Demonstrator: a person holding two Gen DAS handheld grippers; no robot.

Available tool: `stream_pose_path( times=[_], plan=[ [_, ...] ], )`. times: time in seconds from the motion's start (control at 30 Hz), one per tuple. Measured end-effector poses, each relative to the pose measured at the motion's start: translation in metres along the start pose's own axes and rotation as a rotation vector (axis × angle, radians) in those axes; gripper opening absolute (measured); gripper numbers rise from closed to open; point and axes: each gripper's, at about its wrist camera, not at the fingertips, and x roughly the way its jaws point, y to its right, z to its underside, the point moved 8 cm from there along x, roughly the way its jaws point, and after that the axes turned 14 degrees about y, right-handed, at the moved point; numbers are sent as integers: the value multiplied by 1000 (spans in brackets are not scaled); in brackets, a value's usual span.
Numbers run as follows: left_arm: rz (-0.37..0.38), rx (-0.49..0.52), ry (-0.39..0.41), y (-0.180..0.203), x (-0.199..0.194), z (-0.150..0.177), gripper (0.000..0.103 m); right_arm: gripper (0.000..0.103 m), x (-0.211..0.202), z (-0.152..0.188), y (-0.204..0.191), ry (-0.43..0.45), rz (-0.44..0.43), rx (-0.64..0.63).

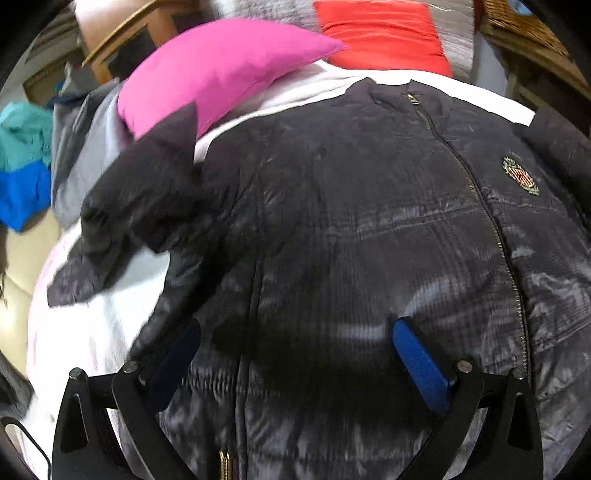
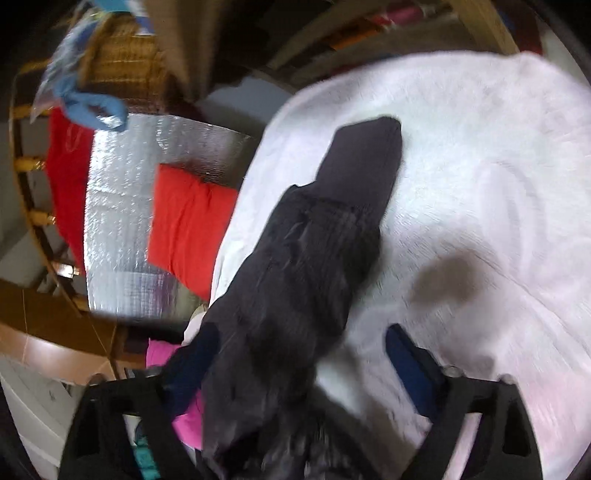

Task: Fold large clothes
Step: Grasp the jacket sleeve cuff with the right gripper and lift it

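A dark quilted jacket [image 1: 351,221] lies front up on a white blanket [image 1: 96,325], zipped, with a gold crest badge [image 1: 521,177] on its chest. One of its sleeves [image 1: 147,199] sticks out to the left. My left gripper [image 1: 295,325] hovers open over the jacket's lower front, with its blue pads [image 1: 417,358] spread wide. In the right wrist view the other sleeve [image 2: 306,251] stretches away over the white blanket [image 2: 480,166]. My right gripper [image 2: 303,330] stands open around that sleeve. Its right pad [image 2: 406,365] is clear of the cloth.
A pink cushion [image 1: 221,70] and a red cushion [image 1: 384,33] lie past the jacket's collar. A blue and teal garment [image 1: 22,173] sits at far left. In the right wrist view, a silver mat [image 2: 122,221], the red cushion [image 2: 188,218] and a wicker basket [image 2: 122,55] are on the left.
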Motion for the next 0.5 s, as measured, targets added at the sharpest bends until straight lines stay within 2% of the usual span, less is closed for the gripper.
stream_pose_path(
  times=[0.07, 0.1, 0.13, 0.17, 0.23, 0.3, 0.33, 0.4, 0.5],
  plan=[
    [-3, 45, 16, 6, 1, 0, 103, 80, 17, -7, 7, 15, 53, 11],
    [-2, 55, 16, 8, 2, 1, 103, 70, 23, -10, 8, 22, 51, 13],
    [1, 59, 19, 10, 2, 3, 103, 52, 28, -13, 6, 27, 48, 6],
    [6, 53, 20, 9, 2, 4, 103, 45, 34, -14, 5, 25, 57, -13],
    [29, 20, 22, 7, 4, 9, 103, 22, 38, -15, 4, 28, 74, -42],
    [68, -55, -8, 1, 4, 10, 103, 14, 35, -18, -5, 63, 73, -84],
    [88, -96, -32, -2, 5, 12, 103, 14, 32, -21, -16, 88, 62, -118],
    [98, -104, -39, -2, 4, 13, 103, 14, 19, -18, -51, 125, 8, -212],
    [96, -64, -67, -3, -3, 5, 103, 14, -4, 9, -112, 132, -124, -336]
  ],
)
